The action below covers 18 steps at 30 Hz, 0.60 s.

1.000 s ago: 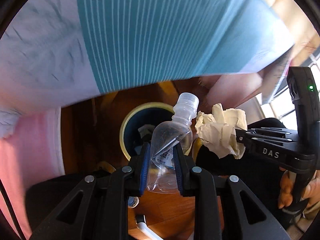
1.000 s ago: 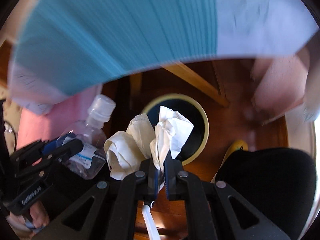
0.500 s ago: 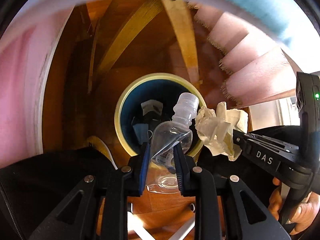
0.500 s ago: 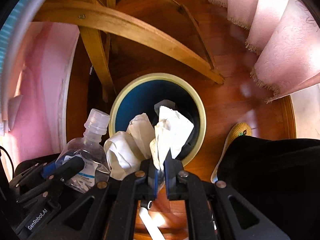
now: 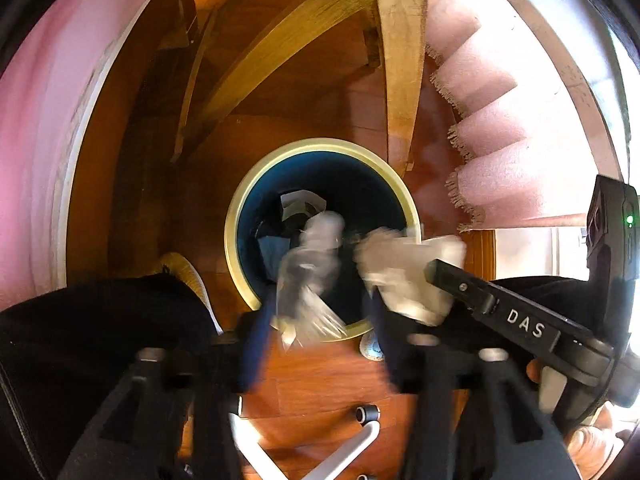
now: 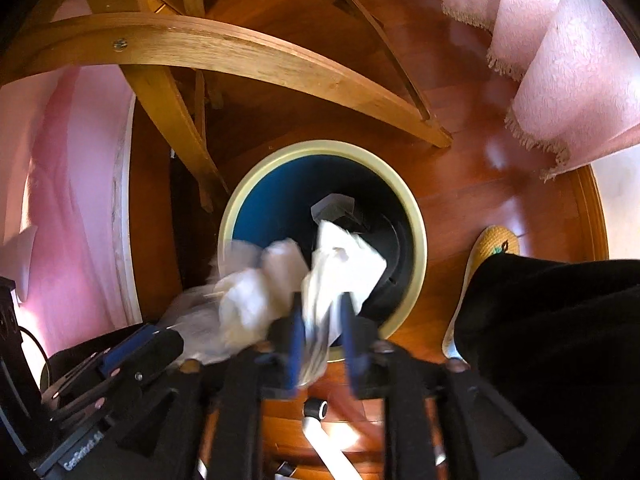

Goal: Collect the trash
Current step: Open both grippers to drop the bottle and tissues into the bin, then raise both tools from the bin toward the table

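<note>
Below, one bottle (image 5: 310, 268), one tissue wad (image 6: 340, 268), one bin (image 6: 418, 240).

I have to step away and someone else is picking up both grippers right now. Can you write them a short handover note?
Left gripper: jaws opening, the clear plastic bottle blurred between them, no longer pinched, above the bin.
Right gripper: jaws opening, the crumpled tissue loose between the pads.
Trash bin: blue inside, cream rim, on the wood floor directly below both grippers; some dark trash already in it.
Done: both items carried over the bin and being let go.
Left: check that both land inside, then lift away and look for more trash.
</note>
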### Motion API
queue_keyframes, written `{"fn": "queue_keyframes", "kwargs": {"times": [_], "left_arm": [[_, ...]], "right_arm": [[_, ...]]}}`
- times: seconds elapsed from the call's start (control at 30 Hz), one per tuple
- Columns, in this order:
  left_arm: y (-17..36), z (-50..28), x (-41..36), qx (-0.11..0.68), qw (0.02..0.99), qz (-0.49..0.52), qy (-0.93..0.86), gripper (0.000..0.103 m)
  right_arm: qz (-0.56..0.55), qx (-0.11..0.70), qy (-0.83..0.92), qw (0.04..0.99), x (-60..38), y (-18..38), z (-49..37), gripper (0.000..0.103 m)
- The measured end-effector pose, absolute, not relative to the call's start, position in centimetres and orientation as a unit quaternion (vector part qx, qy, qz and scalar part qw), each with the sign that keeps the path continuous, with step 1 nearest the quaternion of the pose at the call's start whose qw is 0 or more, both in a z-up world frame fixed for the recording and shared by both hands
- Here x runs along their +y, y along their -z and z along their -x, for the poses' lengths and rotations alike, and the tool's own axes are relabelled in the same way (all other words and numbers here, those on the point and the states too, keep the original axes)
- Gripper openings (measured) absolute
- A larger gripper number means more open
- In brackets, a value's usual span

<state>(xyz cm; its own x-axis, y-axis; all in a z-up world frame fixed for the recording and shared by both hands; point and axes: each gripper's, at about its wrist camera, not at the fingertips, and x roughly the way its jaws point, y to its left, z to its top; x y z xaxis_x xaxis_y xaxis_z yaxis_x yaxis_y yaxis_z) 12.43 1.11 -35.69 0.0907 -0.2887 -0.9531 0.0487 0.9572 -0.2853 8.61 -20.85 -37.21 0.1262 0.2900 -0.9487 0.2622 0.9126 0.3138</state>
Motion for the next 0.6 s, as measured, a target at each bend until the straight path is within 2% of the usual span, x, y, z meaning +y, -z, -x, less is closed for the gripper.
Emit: {"fn": "queue_keyframes", "kwargs": {"times": [0.03, 0.07, 0.6], "left_arm": [[35.65, -12.5, 1.28, 0.664, 0.733, 0.095, 0.113, 0.086], [35.53, -12.51, 1.52, 0.66, 0.736, 0.098, 0.111, 0.089], [35.75, -12.61, 2.0, 0.657, 0.741, 0.106, 0.095, 0.089]], "right_arm": [[-0.21, 0.659, -0.01, 0.722, -20.83, 37.14, -8.62, 0.053], [-0.21, 0.656, -0.011, 0.725, -20.81, 37.03, -8.61, 0.057], [-0.193, 0.664, -0.005, 0.723, -20.54, 37.07, -8.33, 0.059]]}}
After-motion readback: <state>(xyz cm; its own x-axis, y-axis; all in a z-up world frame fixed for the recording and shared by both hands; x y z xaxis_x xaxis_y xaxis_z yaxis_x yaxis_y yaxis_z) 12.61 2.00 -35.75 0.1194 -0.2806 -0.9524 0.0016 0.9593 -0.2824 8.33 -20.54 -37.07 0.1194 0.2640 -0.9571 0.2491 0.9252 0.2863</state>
